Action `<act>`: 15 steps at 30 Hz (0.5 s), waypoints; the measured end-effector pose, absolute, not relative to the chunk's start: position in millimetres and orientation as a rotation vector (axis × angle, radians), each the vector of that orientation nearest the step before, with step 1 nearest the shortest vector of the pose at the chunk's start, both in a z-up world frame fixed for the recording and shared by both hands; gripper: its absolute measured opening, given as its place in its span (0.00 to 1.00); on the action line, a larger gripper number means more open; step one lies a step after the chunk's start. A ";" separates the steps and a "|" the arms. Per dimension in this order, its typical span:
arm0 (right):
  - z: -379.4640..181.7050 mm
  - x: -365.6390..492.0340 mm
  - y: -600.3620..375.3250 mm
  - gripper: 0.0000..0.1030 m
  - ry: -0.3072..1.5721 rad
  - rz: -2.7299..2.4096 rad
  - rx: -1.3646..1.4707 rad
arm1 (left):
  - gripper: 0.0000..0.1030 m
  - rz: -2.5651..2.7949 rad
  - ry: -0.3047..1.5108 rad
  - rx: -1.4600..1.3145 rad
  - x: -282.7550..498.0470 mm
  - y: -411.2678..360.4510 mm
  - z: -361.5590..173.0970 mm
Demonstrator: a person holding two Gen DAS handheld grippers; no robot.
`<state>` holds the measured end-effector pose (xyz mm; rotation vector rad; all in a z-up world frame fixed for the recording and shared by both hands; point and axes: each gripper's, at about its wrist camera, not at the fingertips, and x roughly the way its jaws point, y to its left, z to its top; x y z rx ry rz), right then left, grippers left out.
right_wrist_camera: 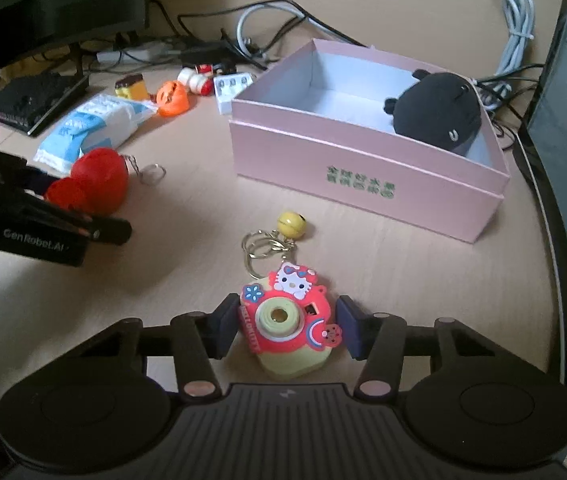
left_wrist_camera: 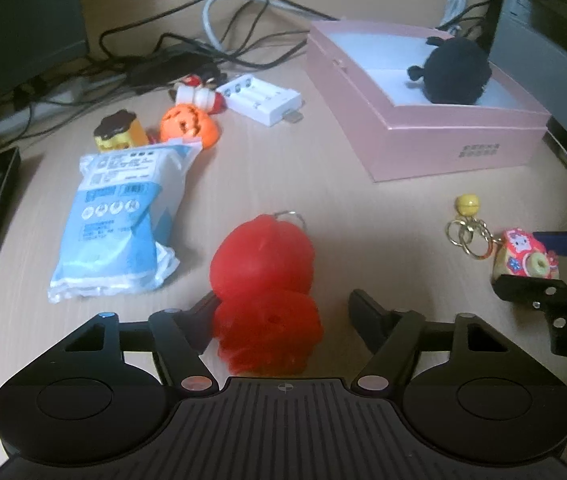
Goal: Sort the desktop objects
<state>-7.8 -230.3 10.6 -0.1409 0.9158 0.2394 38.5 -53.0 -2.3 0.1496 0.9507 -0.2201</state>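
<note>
Left wrist view, lower centre: left gripper [left_wrist_camera: 283, 312] straddled the red squishy toy [left_wrist_camera: 265, 292]. Jaws apart; near-left pad touching or almost touching the toy, the other clearly off it. Toy's key ring [left_wrist_camera: 293, 216] trailed away toward frame centre.

Right wrist view, lower centre: right gripper [right_wrist_camera: 285, 328] bracketed the Hello Kitty camera keychain [right_wrist_camera: 287, 320]. Jaws apart, a thin gap on each side, nothing clamped. Its rings and yellow bell [right_wrist_camera: 289, 222] lay just above, toward the pink box [right_wrist_camera: 363, 168].

Pink box sat upper right in both views, open-topped, with a black plush [right_wrist_camera: 435, 108] in its far corner. Wipes pack [left_wrist_camera: 123, 216], orange pumpkin figure [left_wrist_camera: 189, 124] and white battery charger [left_wrist_camera: 263, 102] waited unsorted at upper left on the desk [left_wrist_camera: 323, 220].

Risks, as judged: the red toy looked soft and rounded, so an off-centre squeeze might pop it out forward. The camera's dangling chain and bell could snag the box rim on the way over. Both grippers heading for one box could also collide.
</note>
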 end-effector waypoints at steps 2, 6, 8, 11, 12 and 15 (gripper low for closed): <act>17.3 -10.3 -234.7 0.50 0.922 0.232 -0.141 | 0.53 -0.225 0.942 0.160 36.3 -52.3 0.6; 65.1 -18.4 -249.4 0.45 0.817 0.206 -0.129 | 0.53 -0.242 0.895 0.138 26.0 -46.4 19.3; 94.7 -21.8 -256.5 0.42 0.747 0.185 -0.116 | 0.53 -0.267 0.840 0.125 21.2 -45.0 40.2; 139.9 -27.7 -265.3 0.42 0.622 0.156 -0.092 | 0.53 -0.305 0.708 0.114 17.9 -45.1 81.0; 153.3 -29.3 -268.1 0.42 0.580 0.149 -0.090 | 0.53 -0.311 0.669 0.115 18.4 -46.2 92.1; 177.4 -35.9 -270.7 0.42 0.508 0.141 -0.079 | 0.53 -0.333 0.577 0.136 26.4 -53.7 117.1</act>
